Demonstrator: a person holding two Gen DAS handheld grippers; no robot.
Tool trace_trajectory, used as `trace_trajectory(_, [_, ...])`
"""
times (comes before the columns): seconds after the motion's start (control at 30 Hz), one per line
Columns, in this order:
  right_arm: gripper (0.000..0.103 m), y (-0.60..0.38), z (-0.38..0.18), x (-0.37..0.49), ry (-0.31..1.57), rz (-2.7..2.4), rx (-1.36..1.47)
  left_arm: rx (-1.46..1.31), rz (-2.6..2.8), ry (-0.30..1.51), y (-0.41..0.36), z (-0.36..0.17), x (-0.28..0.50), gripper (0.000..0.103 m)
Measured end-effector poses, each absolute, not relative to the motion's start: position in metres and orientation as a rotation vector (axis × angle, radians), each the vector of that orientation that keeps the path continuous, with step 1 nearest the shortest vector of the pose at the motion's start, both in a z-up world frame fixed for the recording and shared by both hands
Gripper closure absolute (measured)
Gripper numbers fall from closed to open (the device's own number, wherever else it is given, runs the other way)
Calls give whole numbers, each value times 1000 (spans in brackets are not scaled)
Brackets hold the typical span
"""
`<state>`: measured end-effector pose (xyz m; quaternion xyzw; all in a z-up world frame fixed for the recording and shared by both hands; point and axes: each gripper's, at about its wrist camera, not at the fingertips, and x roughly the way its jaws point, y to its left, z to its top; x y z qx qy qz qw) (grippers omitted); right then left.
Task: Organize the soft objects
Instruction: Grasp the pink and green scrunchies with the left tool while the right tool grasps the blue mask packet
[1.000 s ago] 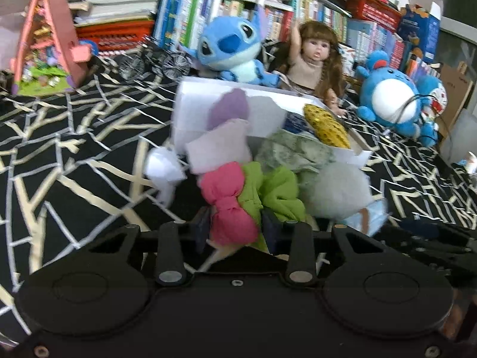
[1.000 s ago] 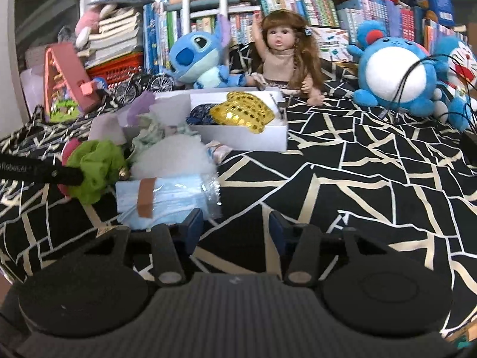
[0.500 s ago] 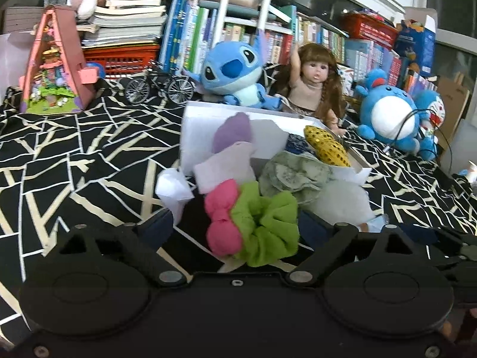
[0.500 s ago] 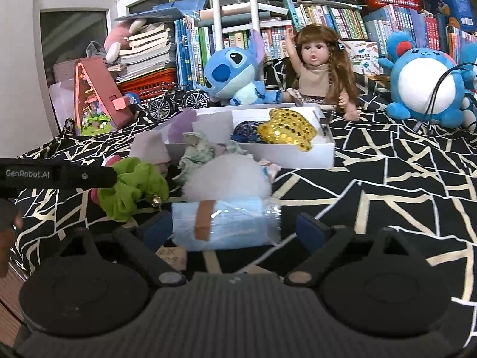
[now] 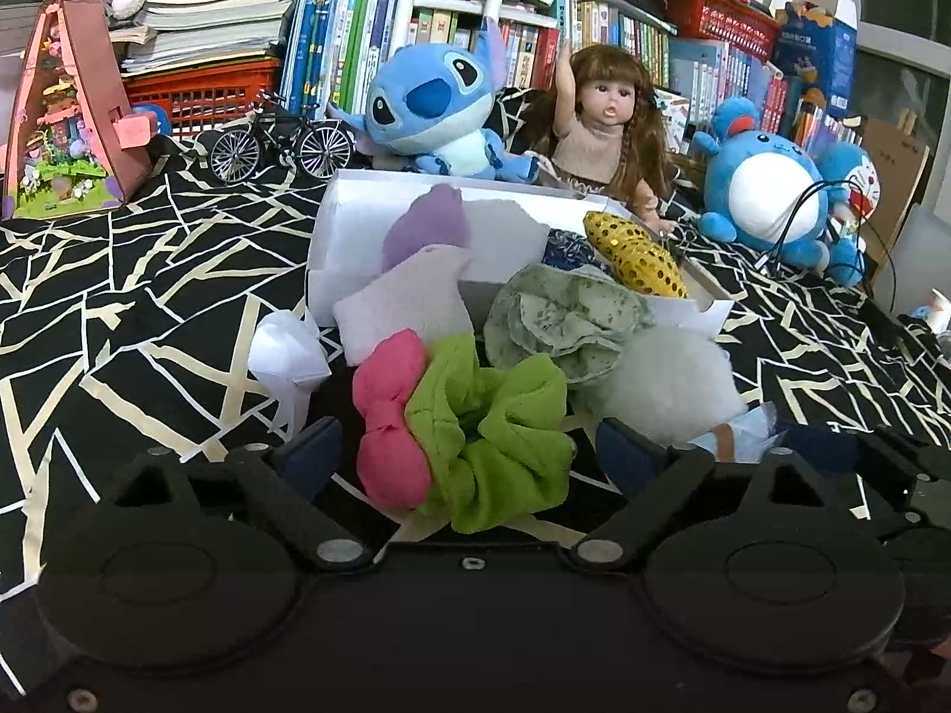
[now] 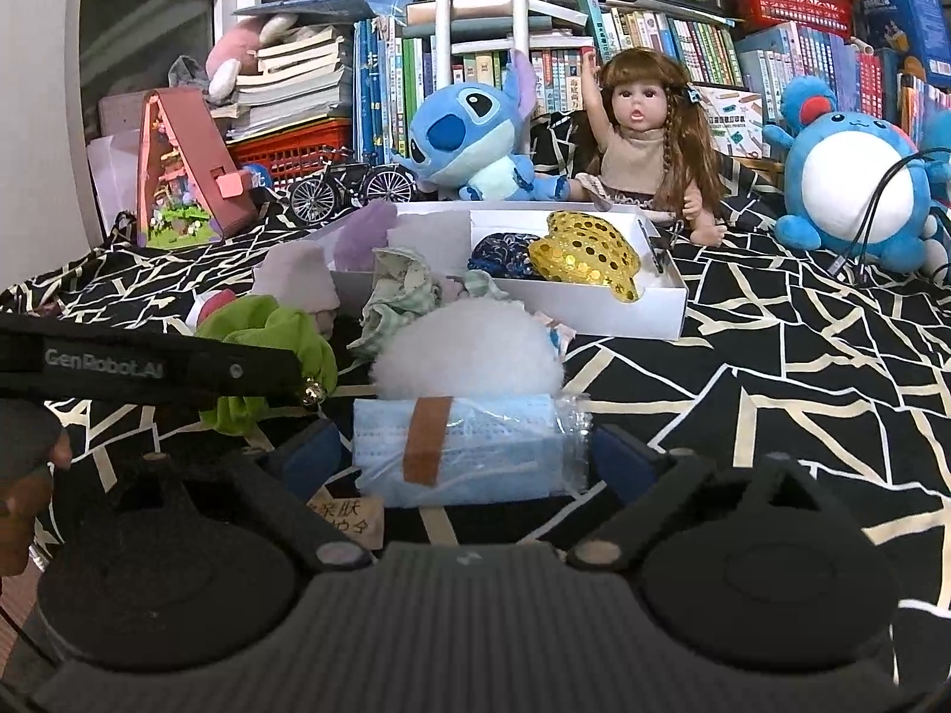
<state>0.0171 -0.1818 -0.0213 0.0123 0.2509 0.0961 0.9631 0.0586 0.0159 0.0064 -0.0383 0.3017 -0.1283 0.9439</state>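
Both grippers have spread since a second ago: the left gripper (image 5: pixel 466 454), then pinching the pink scrunchie (image 5: pixel 389 419) and green scrunchie (image 5: pixel 493 445), now stands wide with both scrunchies lying loose between its fingers on the surface (image 5: pixel 119 309). Right gripper (image 6: pixel 466 457), earlier narrow and beside the pack, now brackets the blue mask pack (image 6: pixel 469 448) with fingers apart, not clamping it. White fluffy ball (image 6: pixel 466 350) sits just behind the mask pack, touching it. Pale green floral scrunchie (image 5: pixel 564 321) rests against the near edge of the white box (image 6: pixel 594 303). Inside the box: gold sequin piece (image 6: pixel 585 252) and a dark blue patterned item (image 6: pixel 499 249) beside it. Lilac cloth (image 5: pixel 410 303) leans on the box's left end. Stitch plush (image 6: pixel 469 136) and doll (image 6: pixel 642 142) sit behind the box.
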Motion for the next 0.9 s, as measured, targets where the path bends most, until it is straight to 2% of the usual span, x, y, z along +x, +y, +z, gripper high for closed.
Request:
trace_trajectory(0.1, [7,-180,-22,19,518,203,20,-78,-262,638,16,3,62,39])
trace_trajectory(0.23, [13,-179,-22,19,521,208,14,-79,-246,638,18,4,62,54])
trace_trajectory(0.37, [19,-179,-20,17,513,211,18,-98,-247,638,22,8,61,58])
trace_trajectory(0.9, [20,-204,15,31,464,200,111,-120,-293,535,29,64,60,60])
